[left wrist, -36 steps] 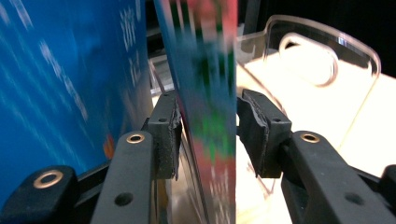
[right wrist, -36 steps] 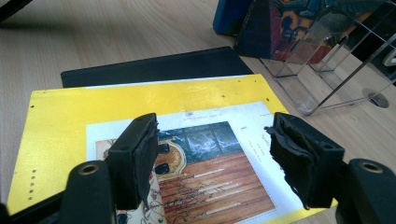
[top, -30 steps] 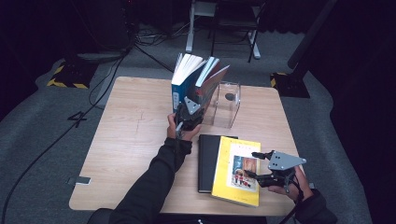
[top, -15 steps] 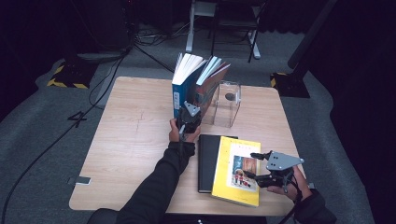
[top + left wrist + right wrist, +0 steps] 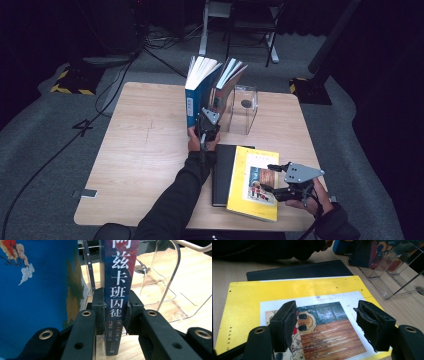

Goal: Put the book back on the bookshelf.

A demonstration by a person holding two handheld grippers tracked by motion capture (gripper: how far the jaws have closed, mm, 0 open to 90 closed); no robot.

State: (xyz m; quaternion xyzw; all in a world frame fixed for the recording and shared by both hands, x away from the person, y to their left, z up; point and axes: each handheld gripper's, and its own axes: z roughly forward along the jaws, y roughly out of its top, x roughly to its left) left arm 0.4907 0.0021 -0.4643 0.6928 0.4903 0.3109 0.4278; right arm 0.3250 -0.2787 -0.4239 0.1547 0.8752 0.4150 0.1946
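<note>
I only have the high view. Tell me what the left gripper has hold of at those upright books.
Observer: The left gripper has its pads pressed on the spine of the dark book with white Chinese characters; its jaws have just been closing.
Operator: Report what is behind that spine.
Observer: The clear stand, with curved dividers.
Operator: Now check the right gripper.
Observer: The right gripper is open, nothing between its pads, above the cover picture of the yellow book.
</note>
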